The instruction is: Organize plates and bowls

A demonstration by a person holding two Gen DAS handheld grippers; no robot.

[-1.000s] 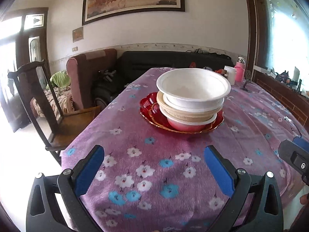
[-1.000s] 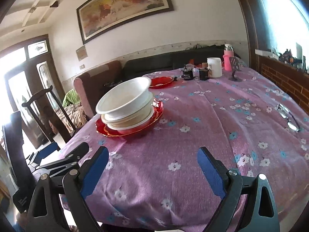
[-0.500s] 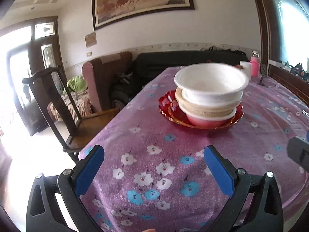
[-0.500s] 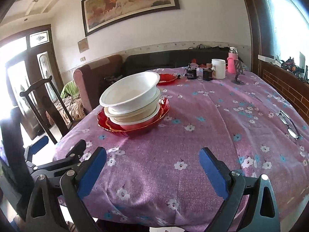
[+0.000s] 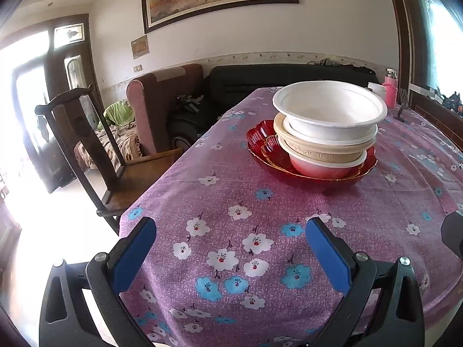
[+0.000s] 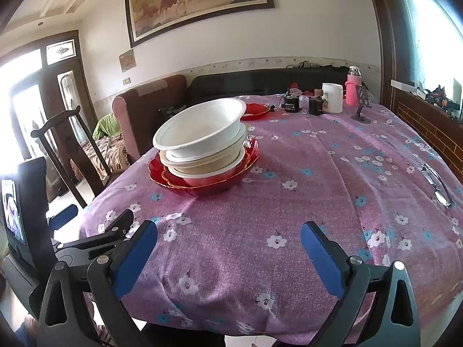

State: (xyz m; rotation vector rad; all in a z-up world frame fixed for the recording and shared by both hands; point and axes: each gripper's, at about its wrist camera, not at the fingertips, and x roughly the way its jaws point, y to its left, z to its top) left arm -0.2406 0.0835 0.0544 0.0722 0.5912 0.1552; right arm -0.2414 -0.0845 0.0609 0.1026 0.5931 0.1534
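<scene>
Bowl stack (image 5: 328,133): white on top, beige, then pink-red, nested on stacked red plates (image 5: 260,144) mid-surface, slightly left. One red plate (image 6: 256,110) is seen apart at the far end; stacking judged nearly done. Left tongs (image 5: 231,256) and right tongs (image 6: 228,256) are held wide open, empty, at the near edge. Surface (image 6: 318,173): purple floral cloth; mug, flask far right. Wooden chair (image 5: 86,144), sofa left.

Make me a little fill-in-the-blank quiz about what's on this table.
The top bowl in the stack is ____.
The stack sits on a ____ plate.
Both the left gripper and the right gripper are ____.
The bottle at the far end is ____.

Missing words: white; red; open; pink
</scene>
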